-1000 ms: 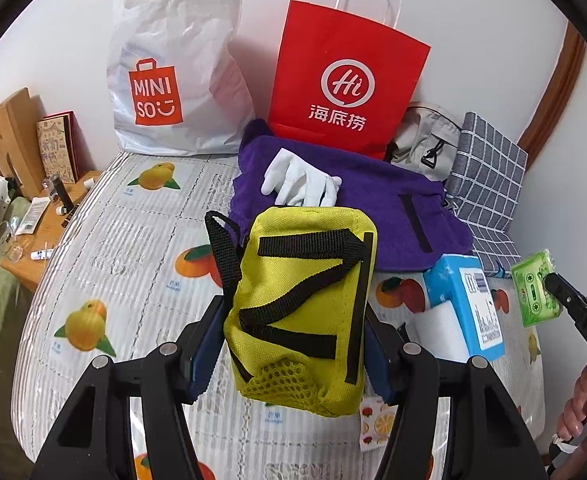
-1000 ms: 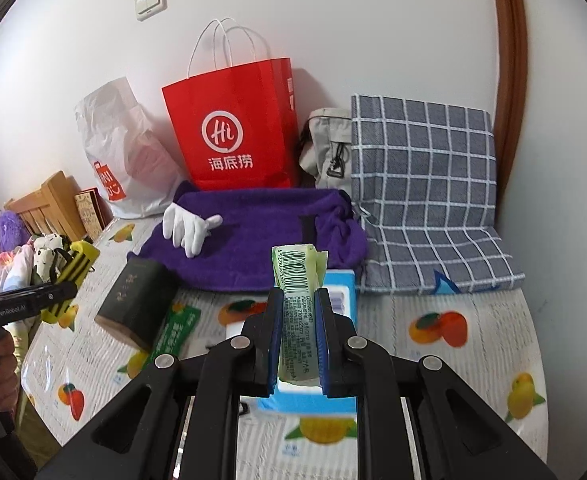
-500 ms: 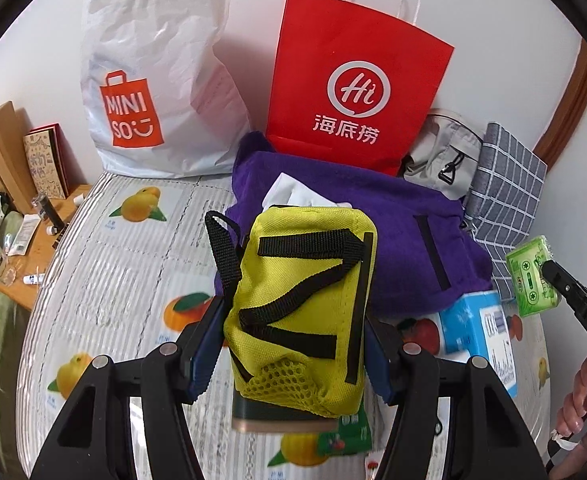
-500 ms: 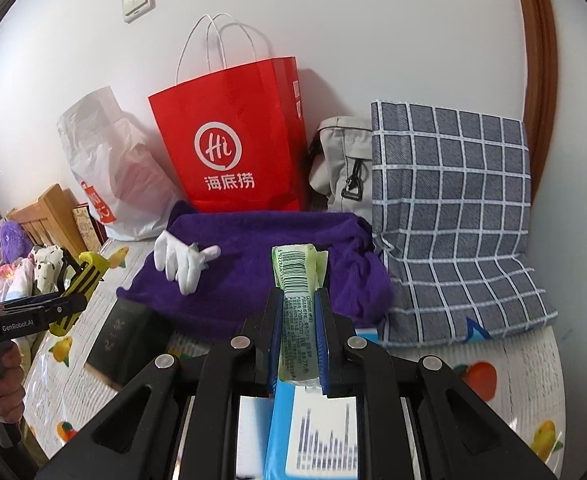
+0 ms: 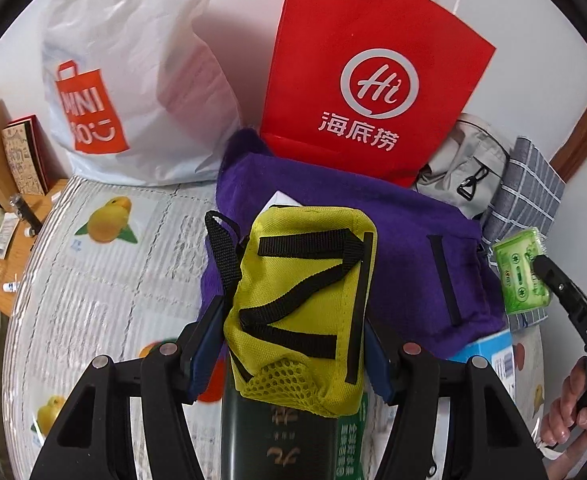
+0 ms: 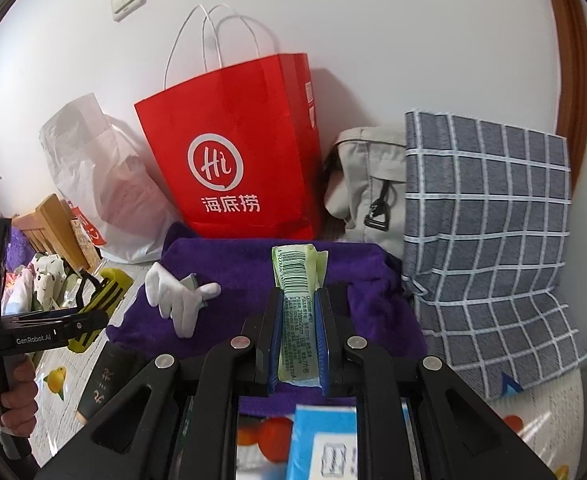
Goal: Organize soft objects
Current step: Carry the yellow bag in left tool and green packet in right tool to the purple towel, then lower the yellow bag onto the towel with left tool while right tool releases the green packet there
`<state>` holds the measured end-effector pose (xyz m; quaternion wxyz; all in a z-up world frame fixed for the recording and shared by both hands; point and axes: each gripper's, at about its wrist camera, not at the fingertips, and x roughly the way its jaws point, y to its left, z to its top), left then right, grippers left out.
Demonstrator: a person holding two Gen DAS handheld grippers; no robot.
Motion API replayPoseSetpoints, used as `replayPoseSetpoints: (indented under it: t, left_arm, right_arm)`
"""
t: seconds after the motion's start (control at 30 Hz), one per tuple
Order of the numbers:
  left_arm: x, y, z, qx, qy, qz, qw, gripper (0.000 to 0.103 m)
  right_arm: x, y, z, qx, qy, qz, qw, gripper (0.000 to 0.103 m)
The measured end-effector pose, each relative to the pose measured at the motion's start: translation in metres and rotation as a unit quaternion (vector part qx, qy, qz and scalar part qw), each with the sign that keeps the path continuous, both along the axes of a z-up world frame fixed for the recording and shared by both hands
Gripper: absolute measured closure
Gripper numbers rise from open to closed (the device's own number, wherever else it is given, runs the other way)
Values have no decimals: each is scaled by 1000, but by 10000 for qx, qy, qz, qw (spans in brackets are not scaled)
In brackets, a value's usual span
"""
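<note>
My left gripper [image 5: 289, 338] is shut on a yellow pouch with black straps [image 5: 301, 304], held above the bed in front of the purple cloth [image 5: 405, 248]. My right gripper [image 6: 298, 338] is shut on a slim green tissue pack [image 6: 298, 320], seen edge-on; in the left wrist view that tissue pack [image 5: 521, 272] hangs at the right edge. A white glove [image 6: 181, 300] lies on the purple cloth [image 6: 357, 304]. In the right wrist view the yellow pouch [image 6: 105, 300] and the left gripper show at the far left.
A red paper bag [image 5: 369, 80] and a white plastic bag [image 5: 133, 80] stand against the wall. A grey pouch [image 6: 365, 192] and a checked cushion [image 6: 489, 232] lie at the right. A dark box [image 5: 277, 440] and a blue box [image 6: 321, 444] rest on the fruit-print bedsheet [image 5: 105, 280].
Both grippers have travelled forward toward the bags and the purple cloth, each still holding its item. The glove has slipped behind the yellow pouch in the left wrist view.
</note>
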<state>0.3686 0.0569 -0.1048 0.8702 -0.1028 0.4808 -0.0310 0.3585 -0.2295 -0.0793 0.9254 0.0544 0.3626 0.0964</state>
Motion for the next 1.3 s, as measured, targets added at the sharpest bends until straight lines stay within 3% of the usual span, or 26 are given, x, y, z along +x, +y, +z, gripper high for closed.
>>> replayPoseSetpoints:
  t: [0.27,0.67,1.13,1.2,1.3]
  left_arm:
    - [35,-3,-28,-127,374,-76,9992,43]
    - [67,-13,-66,-174,893,-44,9958,43]
    - [78,-23,-81,-56,1144,-49,9934,37]
    - [77,-26,-79,8,1136,-67,9935,33]
    - [76,-27,-72,-19,1075,-28,9942,20]
  right_arm:
    - [30,9,-24,-32,244,66,9997,88]
    - [59,16,-71,-135,1013,222,9945,88]
    - [58,27,-85,-458,1155,366,9916,85]
    - [58,26,-83,-380,1147,390,9919,83]
    - [54,22,-74,-237,1053,422,9933,63]
